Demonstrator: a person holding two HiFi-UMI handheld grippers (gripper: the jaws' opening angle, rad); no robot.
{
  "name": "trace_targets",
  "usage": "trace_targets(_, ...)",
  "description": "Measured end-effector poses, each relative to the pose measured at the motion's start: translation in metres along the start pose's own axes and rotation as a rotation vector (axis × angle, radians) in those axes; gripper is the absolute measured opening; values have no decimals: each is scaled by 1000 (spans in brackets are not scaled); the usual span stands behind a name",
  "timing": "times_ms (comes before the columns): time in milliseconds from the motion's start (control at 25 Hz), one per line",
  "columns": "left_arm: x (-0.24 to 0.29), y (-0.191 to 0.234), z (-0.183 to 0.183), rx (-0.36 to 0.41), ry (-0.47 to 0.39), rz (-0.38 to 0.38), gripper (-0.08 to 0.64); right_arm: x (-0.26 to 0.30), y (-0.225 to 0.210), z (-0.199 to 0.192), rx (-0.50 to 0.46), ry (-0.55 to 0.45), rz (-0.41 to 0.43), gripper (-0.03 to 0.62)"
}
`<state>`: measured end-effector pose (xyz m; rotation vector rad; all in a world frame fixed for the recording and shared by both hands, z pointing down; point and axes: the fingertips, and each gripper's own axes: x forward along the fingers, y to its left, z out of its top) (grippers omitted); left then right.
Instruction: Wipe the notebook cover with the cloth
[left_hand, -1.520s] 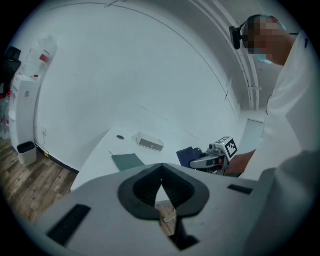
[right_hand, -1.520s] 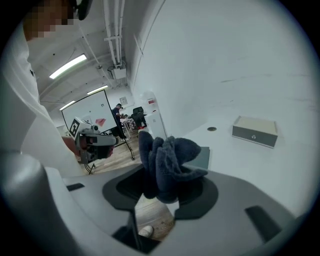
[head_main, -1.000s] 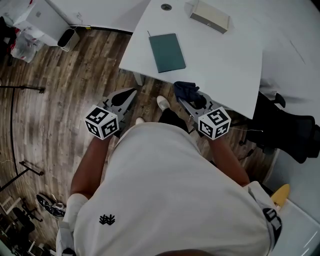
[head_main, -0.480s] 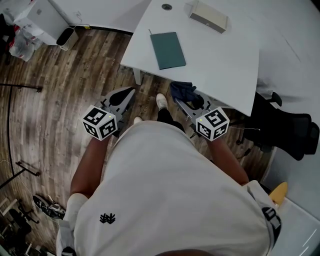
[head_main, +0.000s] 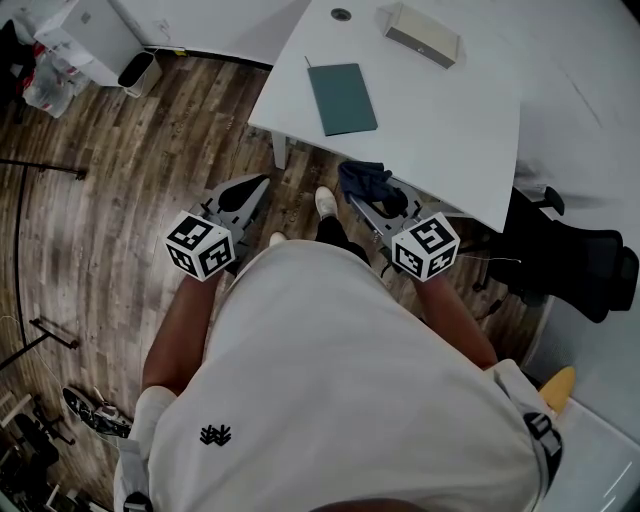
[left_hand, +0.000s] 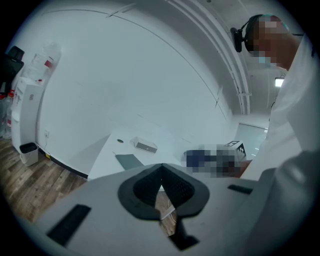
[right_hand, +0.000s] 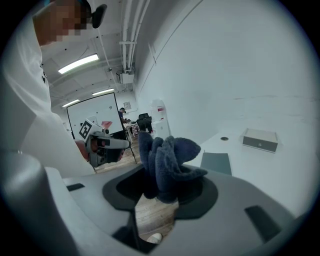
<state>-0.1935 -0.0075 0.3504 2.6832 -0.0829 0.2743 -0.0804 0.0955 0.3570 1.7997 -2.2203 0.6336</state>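
Note:
A dark green notebook (head_main: 342, 98) lies flat on the white table (head_main: 450, 120), near its left edge; it also shows in the left gripper view (left_hand: 127, 161) and the right gripper view (right_hand: 216, 163). My right gripper (head_main: 368, 198) hangs in front of the table's near edge, shut on a bunched dark blue cloth (head_main: 366, 182) that sticks up from the jaws (right_hand: 167, 162). My left gripper (head_main: 243, 194) is over the wooden floor, left of the table, jaws shut and empty (left_hand: 161, 184).
A flat grey box (head_main: 421, 32) and a round cable hole (head_main: 341, 14) are at the table's far side. A black office chair (head_main: 575, 265) stands to the right. A white cabinet and a small bin (head_main: 135, 70) are at far left. The person's shoe (head_main: 325, 203) is by the table leg.
The view has shifted slightly, so the table and notebook sit a little further right. Both grippers hold nearly the same place, and the cloth stays in the right gripper.

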Motion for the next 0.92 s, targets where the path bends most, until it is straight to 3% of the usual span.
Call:
trace_targets(320, -14, -2, -3, -4, 0, -3, 6, 1, 17, -1, -18, 3, 1, 159)
trace_targets(720, -13, -23, -22, 1, 56, -66, 6, -15, 43, -25, 5, 37, -12, 158)
trace_targets(920, -28, -20, -30, -21, 82, 32, 6, -9, 52, -28, -34, 69, 85, 158)
